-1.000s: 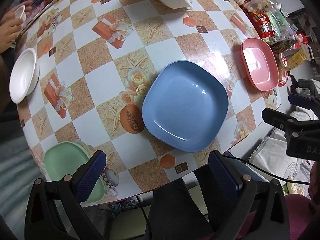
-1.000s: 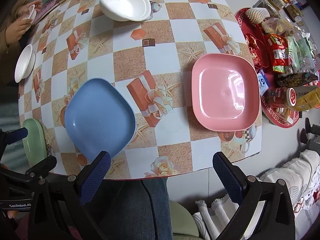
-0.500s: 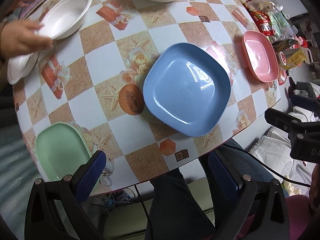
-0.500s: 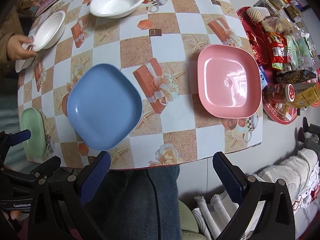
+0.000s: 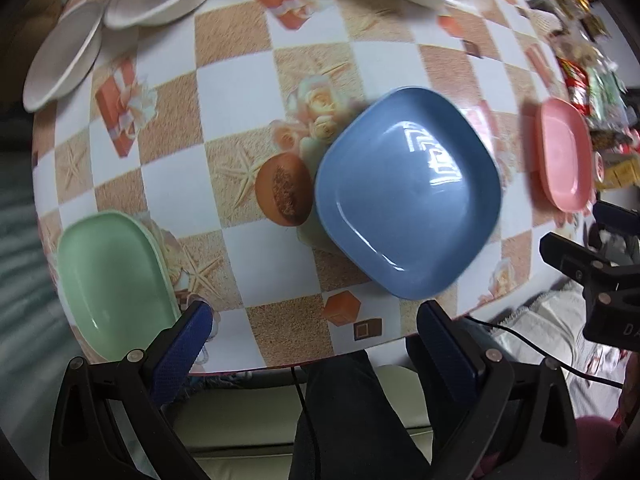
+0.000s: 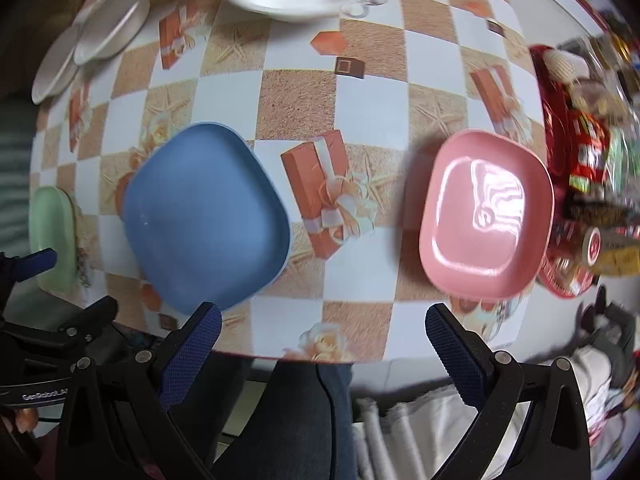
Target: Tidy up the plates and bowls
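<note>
Plastic, by the look of it: blue plate (image 5: 408, 196), pink plate (image 6: 486, 214) and green plate (image 5: 114, 276) are glossy, square-ish w/ rounded corners and a raised rim. I'd judge them light, stiff, not fragile, but slick. Best hold prob. the rim at a near edge or corner, one finger under, one inside the lip, since the flat middle gives nothing to pinch.

Where they sit: blue plate is mid-table near my edge, pink plate well off to the right near the red snack tray (image 6: 560, 184), green plate at the left edge, partly overhanging. White bowls (image 5: 120, 12) are at the far left and far side; they look thin, maybe foam or light plastic, so likely v. light and easy to dent. One far bowl is blurred.

Left tongs (image 5: 314, 336) hang spread wide over the near table edge btw green and blue plates, holding nothing. Right tongs (image 6: 324, 336) are also spread wide, empty, low over the edge btw blue and pink plates.

Writing: "GenRobot.A…" partly readable on the other tool's body in the right view; "DA…" cut off in the left view. Snack packets too blurred to read.

Table (image 6: 372, 92) has a shiny checked cloth, so plates may slide when nudged.
</note>
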The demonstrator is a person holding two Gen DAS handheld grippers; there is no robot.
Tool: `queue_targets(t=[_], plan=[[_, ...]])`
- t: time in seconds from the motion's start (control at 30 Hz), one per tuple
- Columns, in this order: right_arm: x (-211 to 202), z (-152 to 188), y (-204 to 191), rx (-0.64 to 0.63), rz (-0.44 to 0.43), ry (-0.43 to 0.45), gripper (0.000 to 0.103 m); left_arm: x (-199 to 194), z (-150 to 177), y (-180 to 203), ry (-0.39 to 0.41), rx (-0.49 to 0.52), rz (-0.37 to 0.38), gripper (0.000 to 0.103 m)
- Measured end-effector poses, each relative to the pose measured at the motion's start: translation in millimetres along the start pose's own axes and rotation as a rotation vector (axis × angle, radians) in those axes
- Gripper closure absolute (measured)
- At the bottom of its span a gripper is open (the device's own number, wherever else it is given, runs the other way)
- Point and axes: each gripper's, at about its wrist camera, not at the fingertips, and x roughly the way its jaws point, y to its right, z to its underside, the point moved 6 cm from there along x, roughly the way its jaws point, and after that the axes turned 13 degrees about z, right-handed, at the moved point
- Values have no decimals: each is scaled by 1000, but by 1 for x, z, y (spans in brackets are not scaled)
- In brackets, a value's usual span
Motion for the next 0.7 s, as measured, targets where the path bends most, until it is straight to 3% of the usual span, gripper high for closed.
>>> queue_targets(t=[0.23, 0.37, 0.7], plan=[[9, -25, -16, -83, 4, 31, 0, 14, -2, -16, 9, -152, -49, 1], [2, -44, -16, -106, 24, 81, 0, 2, -19, -28, 99, -206, -31, 1], [-12, -87, -10, -87, 0, 134, 0, -42, -40, -54, 259, -272, -103, 1]])
